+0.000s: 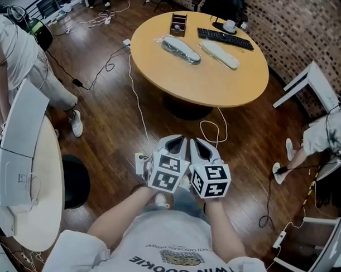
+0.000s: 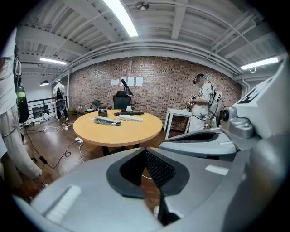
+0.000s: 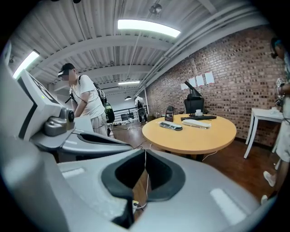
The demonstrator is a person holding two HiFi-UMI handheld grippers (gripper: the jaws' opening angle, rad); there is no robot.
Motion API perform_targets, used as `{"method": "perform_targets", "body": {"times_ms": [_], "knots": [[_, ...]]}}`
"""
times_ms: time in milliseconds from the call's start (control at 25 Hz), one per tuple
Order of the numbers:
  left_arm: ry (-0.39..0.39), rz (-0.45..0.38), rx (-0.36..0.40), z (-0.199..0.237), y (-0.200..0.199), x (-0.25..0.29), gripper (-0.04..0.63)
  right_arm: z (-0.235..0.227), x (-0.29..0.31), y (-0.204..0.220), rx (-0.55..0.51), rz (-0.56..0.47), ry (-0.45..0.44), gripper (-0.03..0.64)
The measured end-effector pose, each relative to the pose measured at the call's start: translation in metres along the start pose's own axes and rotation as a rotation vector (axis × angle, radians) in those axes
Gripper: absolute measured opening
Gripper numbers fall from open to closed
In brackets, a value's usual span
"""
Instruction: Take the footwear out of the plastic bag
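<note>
- While the person stands back from the round bench (image 1: 217, 91), both tongs are held close to the body, side by side over the wooden floor (image 1: 115, 119) and well apart from anything on the bench.
- The left tongs (image 1: 177, 140) are clenched. In the left gripper view their tips (image 2: 146, 151) meet, with nothing caught between the dark pads.
- The right tongs (image 1: 197, 142) are clenched too. In the right gripper view the jaws (image 3: 145, 155) close on empty air, and only floor and a thin white cable (image 3: 145, 181) show through the slit.
- The marker cubes of the two tongs sit next to each other, nearly touching, just in front of the person's shirt.
- The footwear lies on the bench top, at its far side from the person. A grey piece in a clear plastic bag (image 1: 181, 50) lies to the left and a paler piece (image 1: 220, 53) just beside it to the right, and both lie flat and slanted the same way.
- Whether the paler piece is also wrapped is hard to tell.
- Behind the footwear lie a black keyboard (image 1: 225, 38), a small brown box (image 1: 178, 24) and a white cup (image 1: 229, 24).
- A white cable (image 1: 139, 106) trails from the bench edge across the floor towards the tongs.
- One person (image 1: 19, 57) stands at the left and another (image 1: 327, 132) at the right.
</note>
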State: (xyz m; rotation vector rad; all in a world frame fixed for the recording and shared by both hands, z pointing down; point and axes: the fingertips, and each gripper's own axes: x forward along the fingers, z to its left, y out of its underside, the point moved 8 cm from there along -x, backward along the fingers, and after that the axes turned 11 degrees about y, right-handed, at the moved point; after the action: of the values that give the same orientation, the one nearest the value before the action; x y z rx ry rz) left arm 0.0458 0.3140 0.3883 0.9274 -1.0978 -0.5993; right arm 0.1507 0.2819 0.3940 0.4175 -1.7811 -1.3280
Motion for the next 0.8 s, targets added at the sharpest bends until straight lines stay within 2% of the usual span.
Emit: {"method": "perform_targets", "body": {"times_ms": [280, 800], "knots": [[-0.004, 0.0, 0.006, 0.029, -0.017, 0.042, 0.006, -0.024, 0.048, -0.015, 0.01, -0.001, -0.004, 0.005], [-0.078, 0.019, -0.023, 0.093, -0.091, 0.157, 0.008, -0.105, 0.171, -0.075, 0.014, 0.002, -0.07, 0.005]]}}
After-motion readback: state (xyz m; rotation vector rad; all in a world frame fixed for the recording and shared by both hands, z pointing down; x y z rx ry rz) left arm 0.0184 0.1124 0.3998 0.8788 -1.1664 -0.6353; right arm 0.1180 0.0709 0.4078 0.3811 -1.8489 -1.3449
